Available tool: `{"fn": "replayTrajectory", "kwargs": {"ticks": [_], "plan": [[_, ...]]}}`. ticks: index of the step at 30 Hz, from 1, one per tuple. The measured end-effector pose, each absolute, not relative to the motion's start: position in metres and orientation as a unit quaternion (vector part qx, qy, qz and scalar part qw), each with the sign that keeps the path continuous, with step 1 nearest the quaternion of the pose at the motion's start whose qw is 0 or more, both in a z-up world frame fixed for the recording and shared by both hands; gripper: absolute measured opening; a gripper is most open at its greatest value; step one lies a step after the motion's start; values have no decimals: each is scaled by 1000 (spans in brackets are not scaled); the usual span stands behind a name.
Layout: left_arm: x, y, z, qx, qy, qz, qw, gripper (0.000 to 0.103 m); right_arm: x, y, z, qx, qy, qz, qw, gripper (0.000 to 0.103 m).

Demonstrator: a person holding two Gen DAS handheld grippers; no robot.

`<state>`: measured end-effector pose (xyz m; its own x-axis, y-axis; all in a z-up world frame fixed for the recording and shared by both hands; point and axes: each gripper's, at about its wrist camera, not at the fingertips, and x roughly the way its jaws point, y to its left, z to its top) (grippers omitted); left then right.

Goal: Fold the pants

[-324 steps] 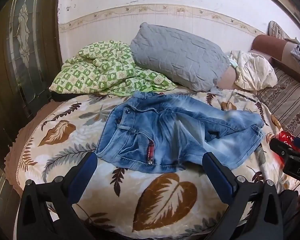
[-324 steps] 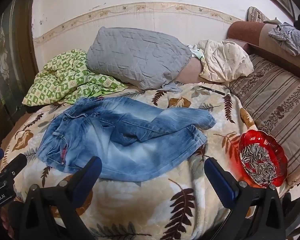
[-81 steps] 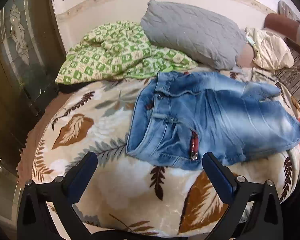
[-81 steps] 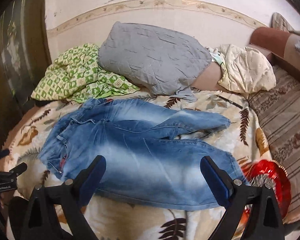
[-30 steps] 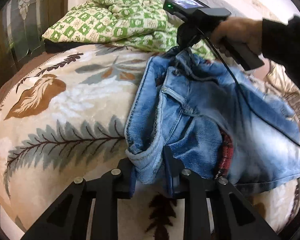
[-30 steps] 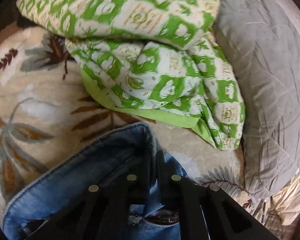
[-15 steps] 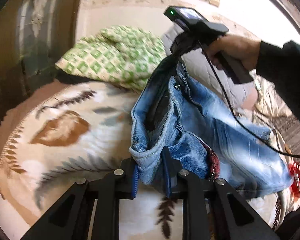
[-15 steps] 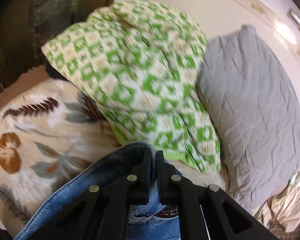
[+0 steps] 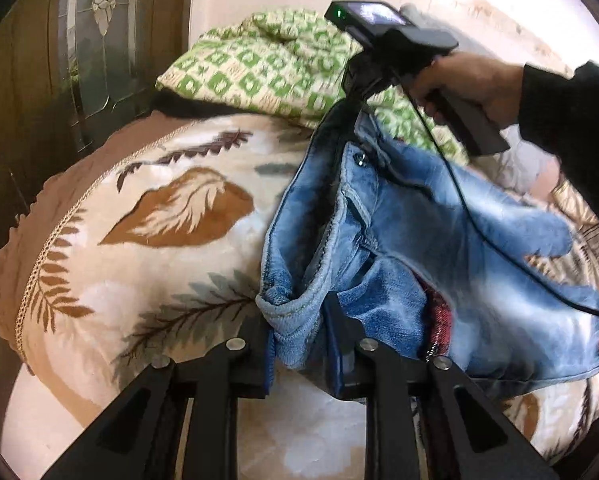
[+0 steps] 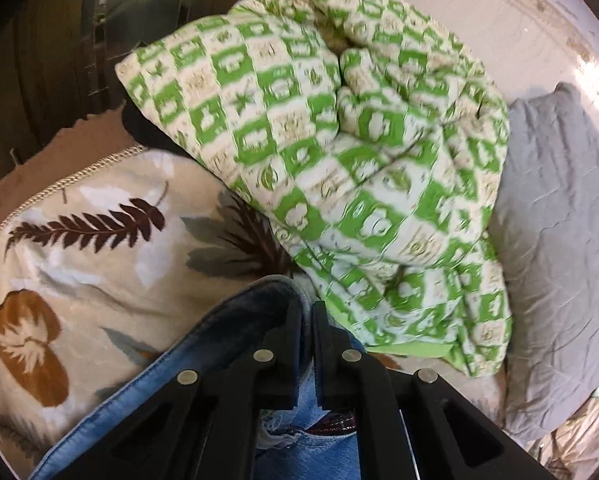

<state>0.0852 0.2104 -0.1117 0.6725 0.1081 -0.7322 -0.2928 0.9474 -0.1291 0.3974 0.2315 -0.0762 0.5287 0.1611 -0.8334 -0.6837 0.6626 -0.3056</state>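
**A bedroom in a home**

The place is a lived-in bedroom. A bed takes most of the view, covered with a cream blanket printed with brown leaves. At its far side lie a crumpled green-checked quilt and a grey pillow against a pale wall. On the left stands dark wooden furniture with decorated glass panels.

Both wrist views look steeply down, close over the bedspread, sharing the green quilt.
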Motion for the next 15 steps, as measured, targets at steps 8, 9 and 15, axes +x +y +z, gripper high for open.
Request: {"fn": "replayTrajectory", "kwargs": {"ticks": [8, 9, 15], "plan": [[65, 214, -93, -107, 355, 153, 916, 94, 386, 218, -45, -285, 379, 281, 834, 103], [65, 212, -90, -96, 356, 155, 916, 94, 383, 212, -35, -279, 375, 284, 837, 103], [61, 186, -61, -70, 347, 121, 927, 100, 362, 135, 21, -246, 357, 272, 859, 103]]}}
